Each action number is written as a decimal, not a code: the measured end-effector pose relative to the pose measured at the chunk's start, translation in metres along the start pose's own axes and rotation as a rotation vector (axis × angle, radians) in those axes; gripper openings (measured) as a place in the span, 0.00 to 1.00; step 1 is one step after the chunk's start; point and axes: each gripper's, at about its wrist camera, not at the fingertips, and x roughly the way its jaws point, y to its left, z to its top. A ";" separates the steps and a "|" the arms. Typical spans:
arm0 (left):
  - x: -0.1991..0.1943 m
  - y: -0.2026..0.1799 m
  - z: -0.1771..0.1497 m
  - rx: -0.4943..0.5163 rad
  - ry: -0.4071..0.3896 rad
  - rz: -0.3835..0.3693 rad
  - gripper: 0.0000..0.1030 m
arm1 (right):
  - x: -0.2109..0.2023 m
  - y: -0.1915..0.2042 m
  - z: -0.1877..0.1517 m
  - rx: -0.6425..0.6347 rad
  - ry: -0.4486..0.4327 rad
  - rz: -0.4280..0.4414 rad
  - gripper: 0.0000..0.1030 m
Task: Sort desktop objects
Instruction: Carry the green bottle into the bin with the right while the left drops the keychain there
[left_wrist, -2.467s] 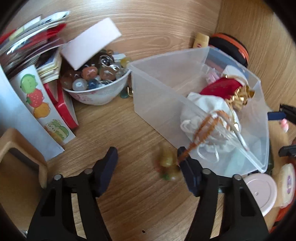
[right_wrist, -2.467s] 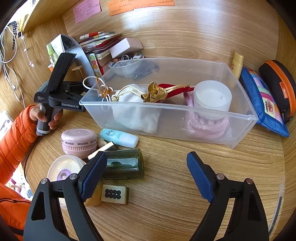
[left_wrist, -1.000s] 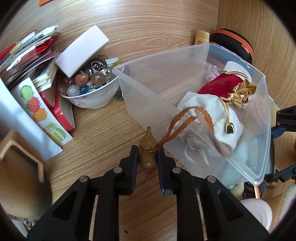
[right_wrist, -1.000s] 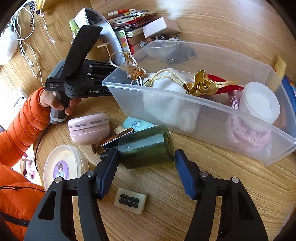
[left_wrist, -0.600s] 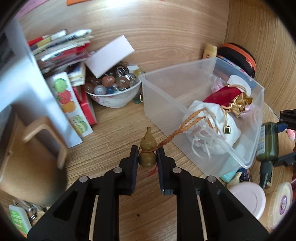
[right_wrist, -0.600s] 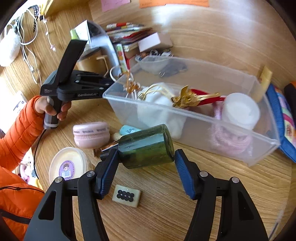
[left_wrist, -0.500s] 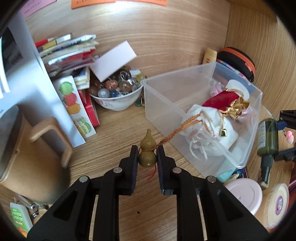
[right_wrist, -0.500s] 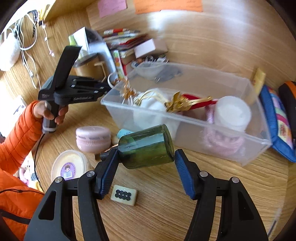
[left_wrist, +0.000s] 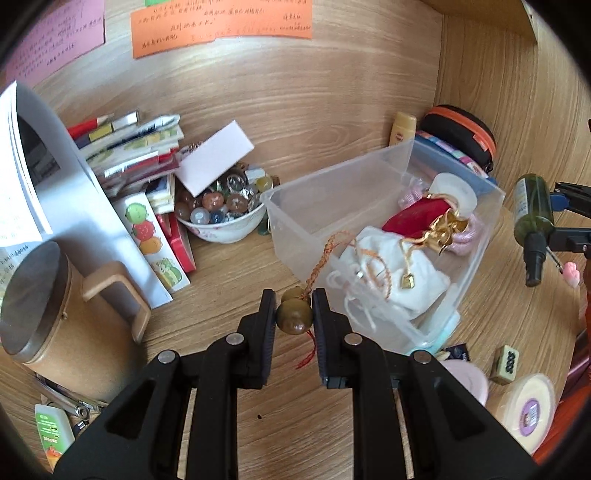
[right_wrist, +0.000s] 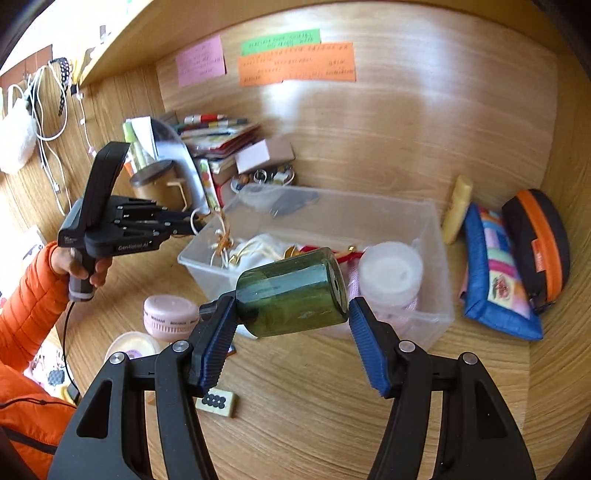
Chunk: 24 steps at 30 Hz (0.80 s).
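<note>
My left gripper (left_wrist: 294, 300) is shut on a small olive gourd charm (left_wrist: 294, 316), held above the desk. Its orange braided cord (left_wrist: 320, 258) runs up over the near rim of the clear plastic bin (left_wrist: 332, 173), which holds a white pouch (left_wrist: 402, 266), a red pouch and a white-lidded jar. In the right wrist view my right gripper (right_wrist: 291, 319) is shut on a dark green bottle (right_wrist: 291, 297), lying sideways in the air in front of the bin (right_wrist: 424, 314). A hand in an orange sleeve holds the left gripper (right_wrist: 194, 225) at the bin's left corner.
A bowl of marbles (left_wrist: 221, 221), stacked books and a wooden mug (left_wrist: 55, 314) crowd the left. A mahjong tile (right_wrist: 216, 403), a pink round case (right_wrist: 170, 317) and a cream tin (left_wrist: 528, 406) lie on the desk. A blue pouch (right_wrist: 495, 269) and a black-orange case (right_wrist: 539, 247) sit right of the bin.
Both grippers closed on their objects and rose. The green bottle came up off the desk, and the gourd rose too. Both views tilted up toward the back wall.
</note>
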 end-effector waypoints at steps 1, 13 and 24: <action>-0.001 -0.001 0.002 0.000 -0.004 0.001 0.18 | -0.001 -0.002 0.001 0.003 -0.006 -0.002 0.57; -0.021 -0.017 0.018 0.011 -0.045 -0.015 0.18 | 0.013 -0.018 0.016 0.012 -0.026 -0.010 0.57; -0.014 -0.048 0.031 0.061 -0.050 -0.075 0.18 | 0.040 -0.025 0.033 0.003 -0.004 -0.006 0.57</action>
